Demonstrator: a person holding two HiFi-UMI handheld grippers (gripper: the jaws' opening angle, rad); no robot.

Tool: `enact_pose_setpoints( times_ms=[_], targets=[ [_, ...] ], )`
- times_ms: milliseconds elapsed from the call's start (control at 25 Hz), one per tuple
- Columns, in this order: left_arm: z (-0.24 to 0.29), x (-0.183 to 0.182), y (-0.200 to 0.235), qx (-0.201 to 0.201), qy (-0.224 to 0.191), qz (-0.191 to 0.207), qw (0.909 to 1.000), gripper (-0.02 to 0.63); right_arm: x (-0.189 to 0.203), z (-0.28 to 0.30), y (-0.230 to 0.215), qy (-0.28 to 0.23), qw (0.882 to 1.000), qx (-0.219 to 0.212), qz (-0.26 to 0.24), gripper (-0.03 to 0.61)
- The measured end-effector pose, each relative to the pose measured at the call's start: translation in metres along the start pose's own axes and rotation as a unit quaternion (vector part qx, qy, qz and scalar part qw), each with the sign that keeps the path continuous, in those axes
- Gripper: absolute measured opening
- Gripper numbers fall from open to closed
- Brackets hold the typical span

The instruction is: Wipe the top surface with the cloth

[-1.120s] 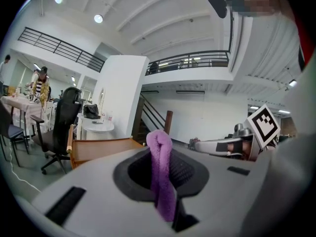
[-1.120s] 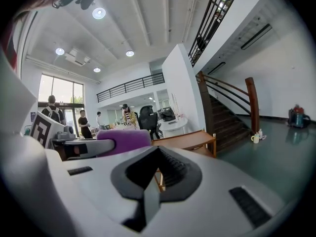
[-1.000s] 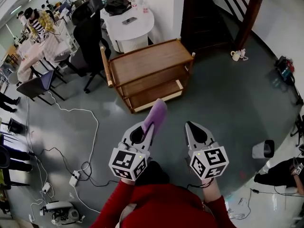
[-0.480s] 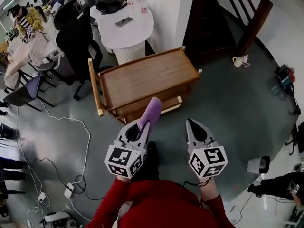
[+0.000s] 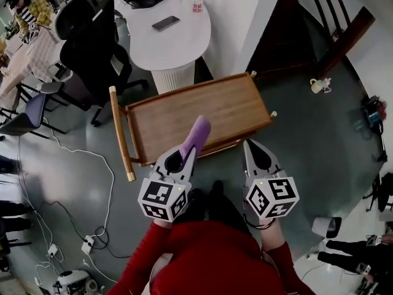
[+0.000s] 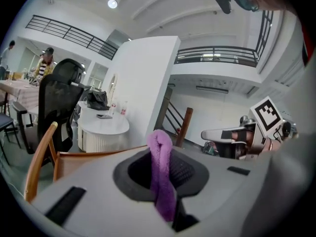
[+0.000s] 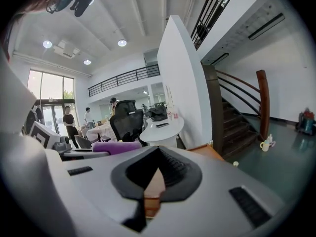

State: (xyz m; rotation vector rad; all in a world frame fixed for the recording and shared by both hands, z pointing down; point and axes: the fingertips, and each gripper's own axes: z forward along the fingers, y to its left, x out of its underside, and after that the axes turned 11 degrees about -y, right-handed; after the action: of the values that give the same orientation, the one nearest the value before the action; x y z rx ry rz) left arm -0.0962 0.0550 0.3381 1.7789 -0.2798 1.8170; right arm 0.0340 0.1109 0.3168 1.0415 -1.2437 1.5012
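- Left gripper (image 5: pixel 187 152) clamped on the purple cloth (image 5: pixel 198 134) — cloth tip pokes over the cart (image 5: pixel 178 112) at its near edge.
- Cart runs crosswise, just ahead.
- Right gripper (image 5: pixel 253 149) closed, empty, at that same edge.

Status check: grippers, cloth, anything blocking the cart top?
Left gripper shut on purple cloth. Right gripper shut, empty. Cloth over near edge of wooden cart top, contact unclear. Nothing on the top.
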Motion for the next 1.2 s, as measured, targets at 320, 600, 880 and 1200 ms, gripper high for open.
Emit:
enact_pose_setpoints(
  times_ms=[320,600,880,1200],
  targets=[
    [0.055,0.01,0.028,-0.023,0.023,-0.046,0.9984,0.049,-0.004,0.056,-0.038,0.022,1.0,-0.006,0.003,0.003],
    [0.171,0.052,0.039,0.019,0.06,-0.021,0.9978,0.049,0.017,0.099,-0.095,0.027,1.0,0.007,-0.009,0.003],
    [0.313,0.075,0.006,0.037,0.1,-0.051,0.993,0.049,0.012,0.102,-0.152,0.055,0.997,0.045,0.007,0.003],
    [0.379,0.098,0.01,-0.015,0.125,-0.072,0.9895,0.049,0.019,0.104,-0.186,0.084,0.994,0.065,0.032,0.003]
  ],
)
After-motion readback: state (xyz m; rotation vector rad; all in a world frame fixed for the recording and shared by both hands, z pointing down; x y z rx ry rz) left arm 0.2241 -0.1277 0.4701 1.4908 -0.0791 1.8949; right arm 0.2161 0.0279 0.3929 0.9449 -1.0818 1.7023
